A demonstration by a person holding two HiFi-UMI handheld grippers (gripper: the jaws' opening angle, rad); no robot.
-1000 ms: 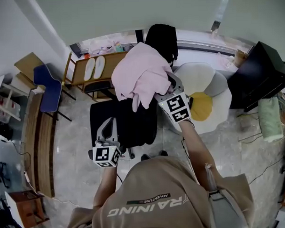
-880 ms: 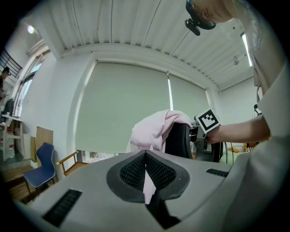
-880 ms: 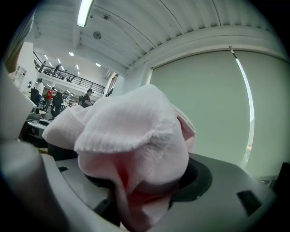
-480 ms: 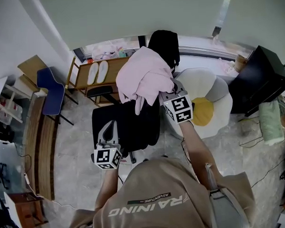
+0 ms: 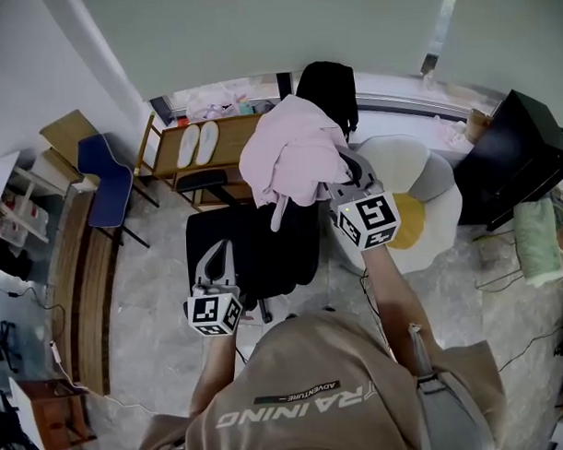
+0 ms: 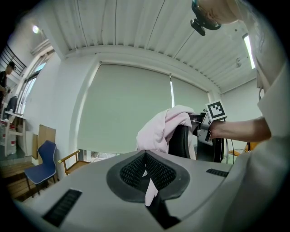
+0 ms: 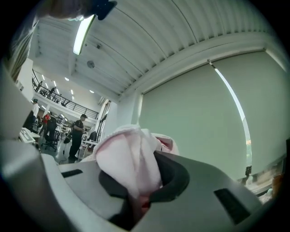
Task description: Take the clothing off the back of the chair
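Two grippers show: nearest, the left gripper (image 5: 214,263) hangs clenched and empty above the black chair seat (image 5: 264,248). Farther off, the right gripper (image 5: 341,174), its jaws just closed, pinches the pink clothing (image 5: 293,159), which drapes the chair back (image 5: 327,84) to its left.

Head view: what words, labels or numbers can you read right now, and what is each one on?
"RAINING": large pale letters, upside down, on the back of the person's tan shirt; any letter before the R is hidden.
"ADVENTURE": small print on the dark strip just above it.
Left marker cube and right marker cube: black-and-white patterns only, no words.
Nothing else is legible.
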